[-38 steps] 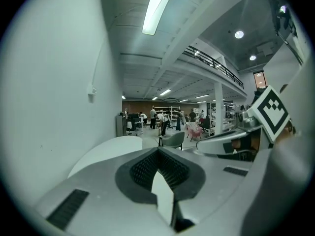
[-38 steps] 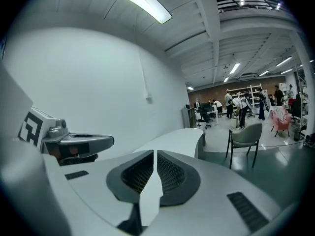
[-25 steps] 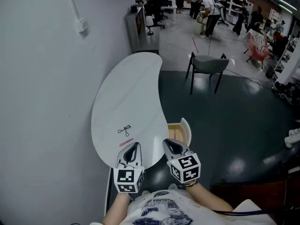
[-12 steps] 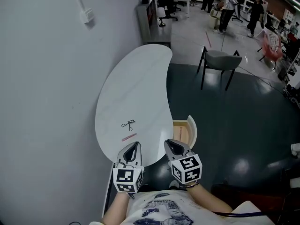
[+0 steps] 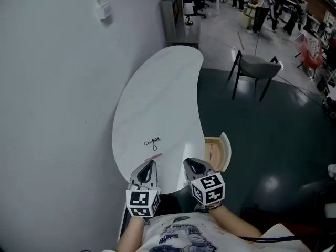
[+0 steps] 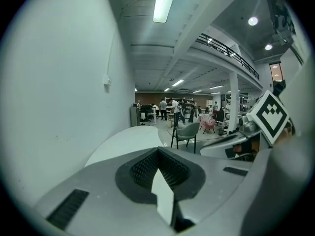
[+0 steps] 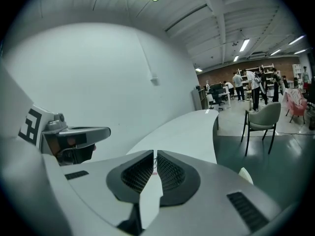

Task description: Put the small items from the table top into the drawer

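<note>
**Two grippers, two small items, one open drawer**

Two hand-held grippers hang side by side over the near end of one white, kidney-shaped worktop, seen from the head view. The left gripper has its jaws fully closed, with nothing between them. The right gripper has its jaws drawn together to a hairline slit, and they also hold nothing. Each gripper carries one cube with square markers at its rear, two cubes in all.

Two small items lie on the worktop, both just ahead of the left gripper and touched by neither gripper. One is a black scissor-like tool. The other is a thin pink stick, which lies nearer the person and just beside the tool without touching it.

One drawer stands pulled out at the right-hand edge of the worktop, just ahead of the right gripper. Its pale wooden interior is exposed, and whether it holds anything cannot be made out.

One grey chair with black legs stands on the dark floor, well apart from the worktop. One plain wall runs along the left side of the worktop. Several people stand far off at the top of the view.
</note>
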### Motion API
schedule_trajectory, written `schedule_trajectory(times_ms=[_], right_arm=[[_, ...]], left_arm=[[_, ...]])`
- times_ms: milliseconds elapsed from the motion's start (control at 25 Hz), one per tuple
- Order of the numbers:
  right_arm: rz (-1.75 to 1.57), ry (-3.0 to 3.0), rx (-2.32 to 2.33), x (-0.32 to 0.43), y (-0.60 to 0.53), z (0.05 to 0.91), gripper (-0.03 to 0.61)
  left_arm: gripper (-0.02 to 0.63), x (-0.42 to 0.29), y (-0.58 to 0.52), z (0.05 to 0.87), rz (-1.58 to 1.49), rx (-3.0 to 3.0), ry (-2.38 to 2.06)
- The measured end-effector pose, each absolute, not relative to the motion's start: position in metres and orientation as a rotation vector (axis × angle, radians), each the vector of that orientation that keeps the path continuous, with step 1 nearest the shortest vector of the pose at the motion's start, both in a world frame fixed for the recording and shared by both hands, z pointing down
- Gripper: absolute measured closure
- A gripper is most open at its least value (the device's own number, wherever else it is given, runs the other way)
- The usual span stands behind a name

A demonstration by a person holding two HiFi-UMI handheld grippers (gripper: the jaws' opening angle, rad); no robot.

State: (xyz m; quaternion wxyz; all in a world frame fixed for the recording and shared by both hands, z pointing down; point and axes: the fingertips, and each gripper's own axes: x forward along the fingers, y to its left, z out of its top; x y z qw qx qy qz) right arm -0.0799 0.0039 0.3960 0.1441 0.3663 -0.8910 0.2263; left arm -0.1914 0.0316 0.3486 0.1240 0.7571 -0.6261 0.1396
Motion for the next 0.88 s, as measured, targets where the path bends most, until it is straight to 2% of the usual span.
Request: schedule_trajectory(times_ms=[440, 880], right_arm=[[0.652, -2.478, 1.127, -0.167, -0.061, 0.409, 0.54], [0.72, -2.365, 1.198, -0.219, -0.078, 0.439, 0.538]], left_arm=[[0.594, -0.288, -0.042, 0.367, 0.407, 2.245, -1.714], [0.594, -0.327, -0.075, 0.387, 0.426, 2.313, -1.564]])
